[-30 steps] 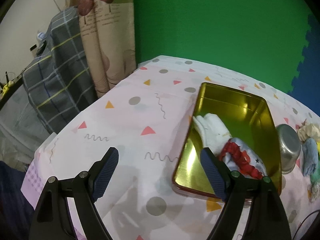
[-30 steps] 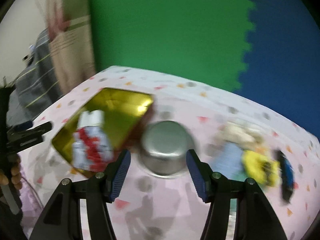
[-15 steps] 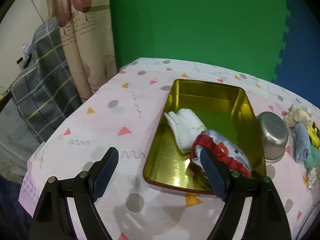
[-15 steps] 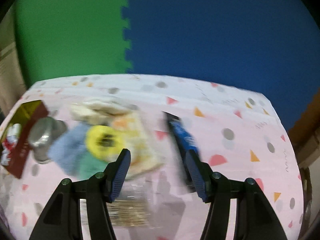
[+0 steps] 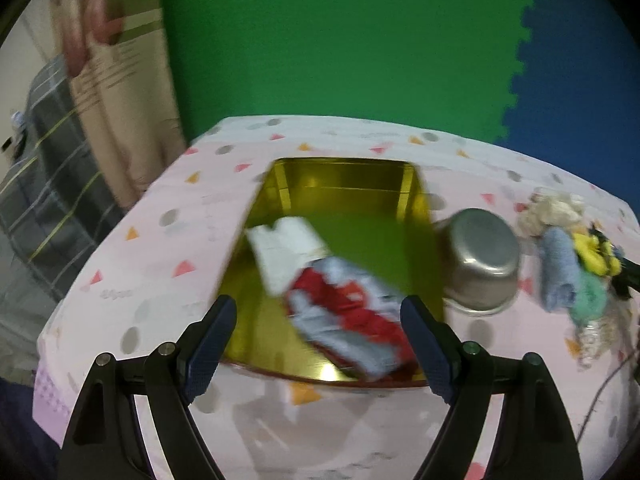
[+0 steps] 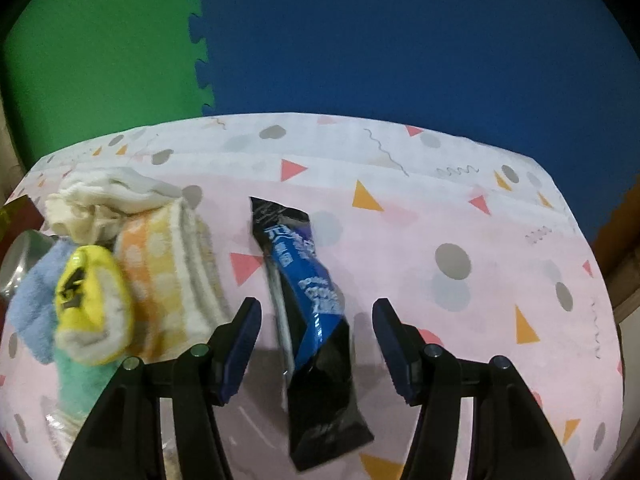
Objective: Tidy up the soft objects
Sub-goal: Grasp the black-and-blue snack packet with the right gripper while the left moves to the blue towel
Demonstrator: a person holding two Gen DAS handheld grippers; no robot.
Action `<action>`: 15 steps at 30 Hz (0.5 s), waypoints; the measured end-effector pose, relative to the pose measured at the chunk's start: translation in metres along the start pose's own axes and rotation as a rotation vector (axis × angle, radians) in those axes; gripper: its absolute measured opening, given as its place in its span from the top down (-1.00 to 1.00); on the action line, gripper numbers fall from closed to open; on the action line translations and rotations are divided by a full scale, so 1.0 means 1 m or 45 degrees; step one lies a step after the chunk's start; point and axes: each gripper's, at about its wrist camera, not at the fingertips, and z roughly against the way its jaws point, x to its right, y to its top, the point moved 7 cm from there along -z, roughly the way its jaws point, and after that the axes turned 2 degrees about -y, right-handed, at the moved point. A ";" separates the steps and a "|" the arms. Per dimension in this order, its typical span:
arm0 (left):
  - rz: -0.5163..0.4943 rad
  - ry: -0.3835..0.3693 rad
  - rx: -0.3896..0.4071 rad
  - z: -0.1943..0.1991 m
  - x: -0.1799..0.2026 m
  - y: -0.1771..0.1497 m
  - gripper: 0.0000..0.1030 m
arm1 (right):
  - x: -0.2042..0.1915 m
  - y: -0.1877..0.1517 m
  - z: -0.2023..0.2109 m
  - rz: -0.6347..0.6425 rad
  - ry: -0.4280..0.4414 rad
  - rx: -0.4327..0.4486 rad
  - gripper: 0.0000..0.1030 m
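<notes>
A gold tin tray lies on the patterned tablecloth and holds a white sock and a red-and-grey cloth. My left gripper is open and empty above the tray's near end. A pile of soft things lies right of the tray: cream cloth, orange-and-white towel, yellow sock, blue cloth, green cloth. My right gripper is open, its fingers on either side of a black-and-blue packet, just above it.
A steel bowl lies tipped between the tray and the pile. The pile also shows in the left wrist view. Green and blue foam mats back the table. A curtain and a plaid cloth hang at left.
My left gripper has swung right, centring on the tray. My right gripper has swung right from the bowl past the soft pile and now straddles the packet.
</notes>
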 end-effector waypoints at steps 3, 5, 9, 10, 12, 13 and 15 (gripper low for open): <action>-0.062 -0.054 0.001 0.000 0.029 0.004 -0.58 | 0.005 -0.001 -0.008 -0.020 0.008 0.006 -0.15; -0.104 -0.095 0.000 -0.001 0.052 0.007 -0.58 | 0.005 -0.002 -0.010 -0.020 0.025 0.010 -0.15; -0.172 -0.186 -0.007 -0.005 0.096 0.009 -0.58 | 0.005 -0.003 -0.013 -0.022 0.032 0.007 -0.15; -0.189 -0.205 -0.008 -0.005 0.106 0.009 -0.58 | 0.005 -0.003 -0.013 -0.023 0.035 0.006 -0.15; -0.226 -0.248 -0.008 -0.007 0.127 0.010 -0.58 | 0.005 -0.003 -0.014 -0.025 0.036 0.007 -0.14; -0.237 -0.259 -0.008 -0.007 0.133 0.010 -0.58 | 0.005 -0.003 -0.014 -0.023 0.032 0.008 -0.12; -0.258 -0.289 -0.012 -0.009 0.148 0.011 -0.58 | 0.005 -0.004 -0.012 -0.027 0.031 0.013 0.04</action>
